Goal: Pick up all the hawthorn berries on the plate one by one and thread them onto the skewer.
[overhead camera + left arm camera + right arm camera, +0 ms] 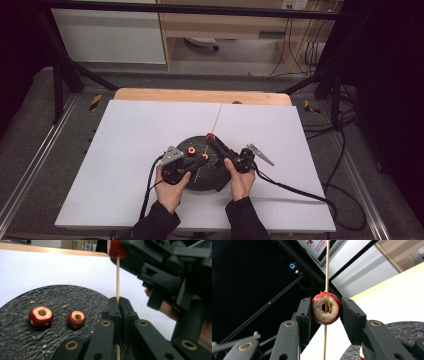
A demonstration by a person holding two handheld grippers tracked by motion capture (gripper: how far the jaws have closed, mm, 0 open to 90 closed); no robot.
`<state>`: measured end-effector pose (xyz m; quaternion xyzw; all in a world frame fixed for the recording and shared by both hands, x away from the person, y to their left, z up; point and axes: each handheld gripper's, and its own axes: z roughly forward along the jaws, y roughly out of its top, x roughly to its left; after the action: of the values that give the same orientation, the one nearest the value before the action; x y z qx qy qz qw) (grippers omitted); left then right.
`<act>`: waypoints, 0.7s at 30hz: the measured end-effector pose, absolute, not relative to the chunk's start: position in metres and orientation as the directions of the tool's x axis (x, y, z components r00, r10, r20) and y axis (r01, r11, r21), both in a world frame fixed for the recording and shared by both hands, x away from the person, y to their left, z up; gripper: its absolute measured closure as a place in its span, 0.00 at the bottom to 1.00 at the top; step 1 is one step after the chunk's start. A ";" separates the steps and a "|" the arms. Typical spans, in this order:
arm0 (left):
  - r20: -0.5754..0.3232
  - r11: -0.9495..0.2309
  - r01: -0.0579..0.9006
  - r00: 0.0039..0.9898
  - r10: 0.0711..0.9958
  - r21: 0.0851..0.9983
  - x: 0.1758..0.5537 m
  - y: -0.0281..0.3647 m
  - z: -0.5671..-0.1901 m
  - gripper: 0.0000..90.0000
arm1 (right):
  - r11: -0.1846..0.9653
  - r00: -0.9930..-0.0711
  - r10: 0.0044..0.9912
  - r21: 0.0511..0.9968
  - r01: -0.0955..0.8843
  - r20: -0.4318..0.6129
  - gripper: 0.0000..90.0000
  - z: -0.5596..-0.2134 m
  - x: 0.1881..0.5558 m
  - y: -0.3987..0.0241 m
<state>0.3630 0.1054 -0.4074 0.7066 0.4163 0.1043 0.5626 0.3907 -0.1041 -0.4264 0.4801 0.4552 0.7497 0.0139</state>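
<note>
My left gripper (118, 305) clenches a thin wooden skewer (117, 277) above the black plate (62, 295). My right gripper (326, 312) grasps a cored red fruit (326, 308) threaded on that skewer, while two more cored fruits (40, 316) lie on the plate.

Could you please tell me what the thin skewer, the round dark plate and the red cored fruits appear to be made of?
The skewer looks like pale bamboo or wood: matt, straw-coloured, thin and straight. The plate seems to be dark slate or stone-look ceramic, with a rough, rippled surface. The fruits look real, possibly hawthorn: glossy red skin, pale crumbly flesh at the cored hole, crumbs around.
</note>
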 end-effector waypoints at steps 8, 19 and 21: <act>-0.324 -0.025 0.476 0.636 0.700 0.879 0.368 0.107 -0.409 0.98 | -0.550 -0.543 0.474 0.714 0.433 0.694 0.69 -0.431 0.387 -0.102; -0.303 -0.060 0.477 0.646 0.700 0.877 0.362 0.116 -0.418 0.98 | -0.453 -0.559 0.510 0.756 0.471 0.654 0.67 -0.431 0.387 -0.103; -0.289 -0.075 0.473 0.649 0.704 0.878 0.360 0.121 -0.418 0.98 | -0.417 -0.568 0.533 0.779 0.467 0.626 0.63 -0.429 0.387 -0.105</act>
<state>0.3603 0.1211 -0.4184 0.7255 0.4056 0.1058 0.5459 0.3870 -0.1047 -0.4287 0.4639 0.5393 0.7024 0.0234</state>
